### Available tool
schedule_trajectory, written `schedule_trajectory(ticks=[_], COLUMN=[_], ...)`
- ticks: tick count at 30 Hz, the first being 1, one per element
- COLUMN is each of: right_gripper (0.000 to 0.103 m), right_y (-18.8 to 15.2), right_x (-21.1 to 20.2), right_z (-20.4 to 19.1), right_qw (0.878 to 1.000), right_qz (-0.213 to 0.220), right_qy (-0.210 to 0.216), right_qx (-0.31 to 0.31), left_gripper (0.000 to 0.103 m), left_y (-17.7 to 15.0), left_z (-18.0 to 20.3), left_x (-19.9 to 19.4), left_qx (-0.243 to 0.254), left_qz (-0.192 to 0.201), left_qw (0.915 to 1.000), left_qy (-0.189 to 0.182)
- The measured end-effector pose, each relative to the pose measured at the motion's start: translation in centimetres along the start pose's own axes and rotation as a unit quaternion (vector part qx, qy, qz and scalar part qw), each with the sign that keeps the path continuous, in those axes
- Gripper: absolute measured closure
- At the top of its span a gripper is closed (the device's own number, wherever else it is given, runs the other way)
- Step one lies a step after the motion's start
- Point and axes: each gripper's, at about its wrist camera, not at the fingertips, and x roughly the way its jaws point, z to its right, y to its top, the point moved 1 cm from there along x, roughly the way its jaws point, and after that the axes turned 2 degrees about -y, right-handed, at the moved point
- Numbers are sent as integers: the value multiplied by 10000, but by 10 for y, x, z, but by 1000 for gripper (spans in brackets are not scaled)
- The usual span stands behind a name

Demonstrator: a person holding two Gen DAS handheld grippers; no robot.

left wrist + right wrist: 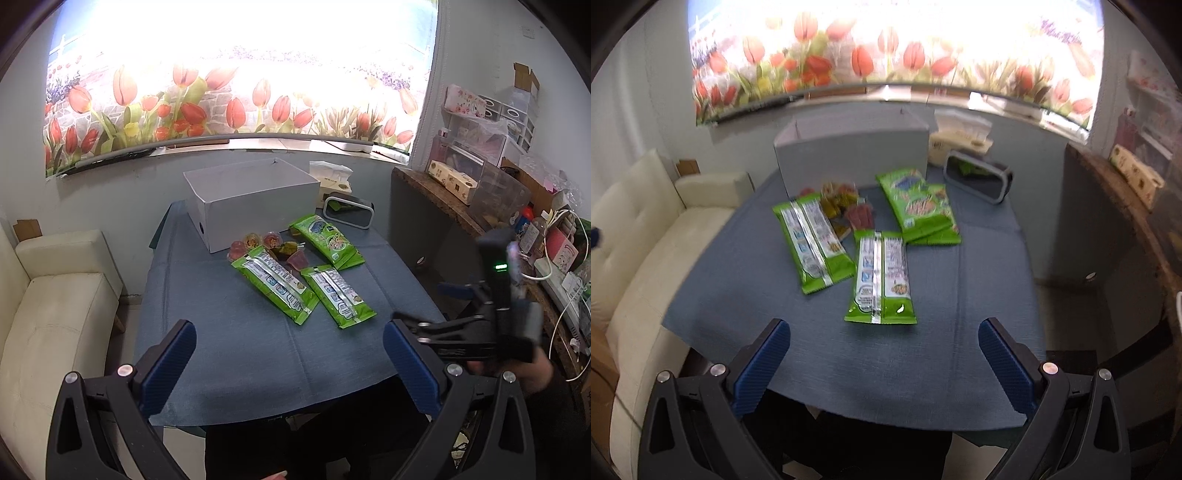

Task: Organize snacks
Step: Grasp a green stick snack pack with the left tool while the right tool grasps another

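Left wrist view:
Left gripper (290, 363): my jaws gape wide, holding nothing, over the table's (229, 354) near edge.
Snack packets (275, 284): green, flat on the cloth before the white box (255, 208); jelly cups (271, 249) between.

Right wrist view:
Right gripper (884, 363): wide apart, empty.
Nearest packet (881, 277): I judge it light, crinkly, slippery; pinch across its narrow width.
Cups: small, rigid; blurred here.

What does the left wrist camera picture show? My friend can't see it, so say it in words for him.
Green snack packets and small jelly cups lie on a blue-covered table in front of an open white box. The left tongs hover open and empty at the near edge, with the right tongs beside them, blurred.
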Motion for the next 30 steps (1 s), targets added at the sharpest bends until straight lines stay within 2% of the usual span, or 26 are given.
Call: schedule_trajectory(ticks=[4, 10, 14, 16, 18, 24, 26, 30], right_gripper=[0, 0, 0, 4, 10, 18, 32, 39], right_y=[4, 24, 33, 34, 34, 33, 31, 25], right_x=[58, 116, 147, 155, 163, 161, 158, 151], right_z=[1, 0, -3, -4, -2, -6, -12, -19], right_qw=[9994, 9987, 9974, 9969, 9959, 9965, 9963, 9955], right_qz=[-326, -450, -667, -701, -847, -749, -696, -708], right_qy=[84, 221, 27, 1, 192, 178, 247, 341], right_qx=[-41, -107, -271, -358, -236, -338, -431, -538], left_gripper=[0, 0, 0, 0, 0, 0, 0, 0], left_y=[-3, -9, -11, -12, -12, -11, -11, -12], left_z=[-7, -16, -20, -22, -25, -27, -26, -26], left_x=[1, 4, 5, 5, 6, 13, 16, 23], left_qx=[-65, -158, -171, -178, -201, -270, -278, -292], left_qz=[-32, -111, -147, -140, -147, -222, -249, -332], left_qw=[10000, 9997, 9995, 9995, 9994, 9991, 9990, 9987], left_qy=[59, 134, 205, 226, 247, 245, 238, 236])
